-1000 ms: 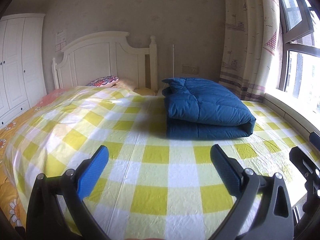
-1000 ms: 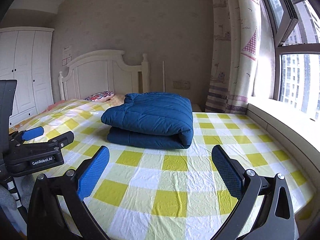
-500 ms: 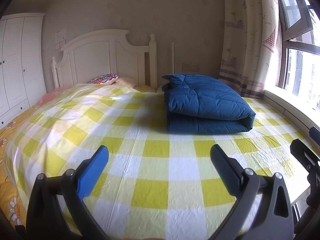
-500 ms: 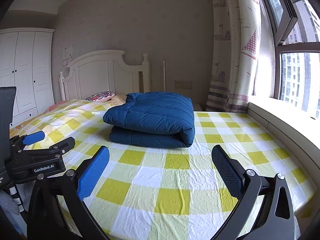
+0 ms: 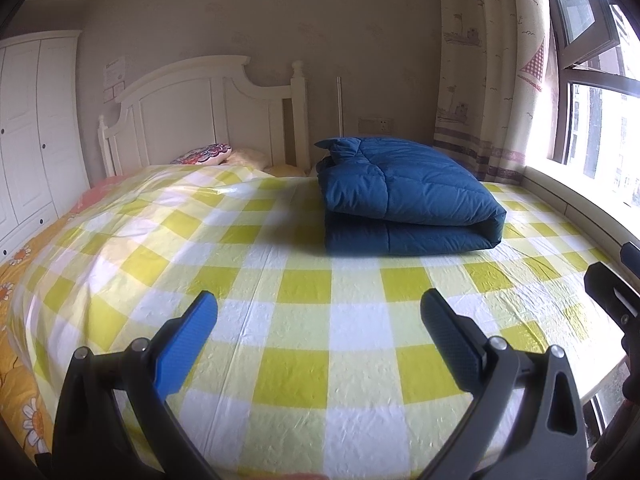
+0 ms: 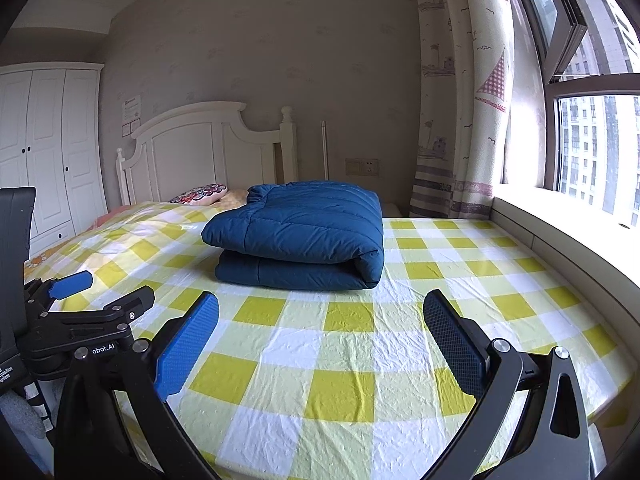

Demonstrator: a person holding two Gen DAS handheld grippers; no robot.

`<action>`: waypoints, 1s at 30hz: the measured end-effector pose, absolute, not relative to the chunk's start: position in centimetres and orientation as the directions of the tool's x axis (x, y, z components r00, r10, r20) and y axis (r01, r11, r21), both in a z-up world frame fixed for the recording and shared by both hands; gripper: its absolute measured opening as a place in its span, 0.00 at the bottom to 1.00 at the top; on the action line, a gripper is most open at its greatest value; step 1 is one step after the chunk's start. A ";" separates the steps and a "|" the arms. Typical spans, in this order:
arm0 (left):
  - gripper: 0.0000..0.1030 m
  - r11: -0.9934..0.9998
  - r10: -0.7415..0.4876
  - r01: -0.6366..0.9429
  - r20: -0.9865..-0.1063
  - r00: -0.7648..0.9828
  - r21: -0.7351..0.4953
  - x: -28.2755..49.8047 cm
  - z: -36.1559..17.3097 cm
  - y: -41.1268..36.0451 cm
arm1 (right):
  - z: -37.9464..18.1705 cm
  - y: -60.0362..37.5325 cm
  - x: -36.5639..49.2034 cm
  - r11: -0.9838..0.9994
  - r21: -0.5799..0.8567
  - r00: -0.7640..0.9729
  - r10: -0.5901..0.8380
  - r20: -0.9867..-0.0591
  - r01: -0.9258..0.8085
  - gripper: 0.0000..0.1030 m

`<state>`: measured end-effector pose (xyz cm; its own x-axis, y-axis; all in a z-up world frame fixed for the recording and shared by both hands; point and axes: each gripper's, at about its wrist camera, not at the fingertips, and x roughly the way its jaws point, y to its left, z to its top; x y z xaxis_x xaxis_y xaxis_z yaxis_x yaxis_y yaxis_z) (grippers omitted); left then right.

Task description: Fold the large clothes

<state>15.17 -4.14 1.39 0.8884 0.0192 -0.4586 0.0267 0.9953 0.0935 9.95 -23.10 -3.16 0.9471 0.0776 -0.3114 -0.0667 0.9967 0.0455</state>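
Note:
A dark blue quilted garment [image 5: 404,196] lies folded in a thick stack on the yellow and white checked bed sheet [image 5: 304,312], toward the headboard side. It also shows in the right wrist view [image 6: 304,232]. My left gripper [image 5: 318,340] is open and empty, held above the sheet well short of the garment. My right gripper [image 6: 320,340] is open and empty too, also short of the garment. The left gripper's body [image 6: 80,320] shows at the left of the right wrist view.
A white headboard [image 5: 208,116] and pillows [image 5: 204,154] stand at the far end. A white wardrobe [image 5: 36,128] is on the left. A window sill [image 6: 560,232] and curtain [image 6: 460,112] run along the right. An orange flowered cover [image 5: 16,360] hangs at the left bed edge.
Both grippers have drawn back and lifted slightly from the bed, so the folded garment sits a little farther away. Both stay open and empty.

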 end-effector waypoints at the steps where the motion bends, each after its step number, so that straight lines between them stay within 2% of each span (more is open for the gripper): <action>1: 0.98 0.995 0.018 0.028 -0.458 0.889 0.094 15.1 1.4 -4.2 | -3.2 -23.1 9.9 0.997 0.046 0.947 0.078 -0.312 -0.066 0.96; 30: 0.98 0.994 0.016 0.037 -0.458 0.889 0.107 14.7 1.2 -4.6 | -3.6 -23.1 9.5 0.997 0.055 0.947 0.075 -0.312 -0.061 0.96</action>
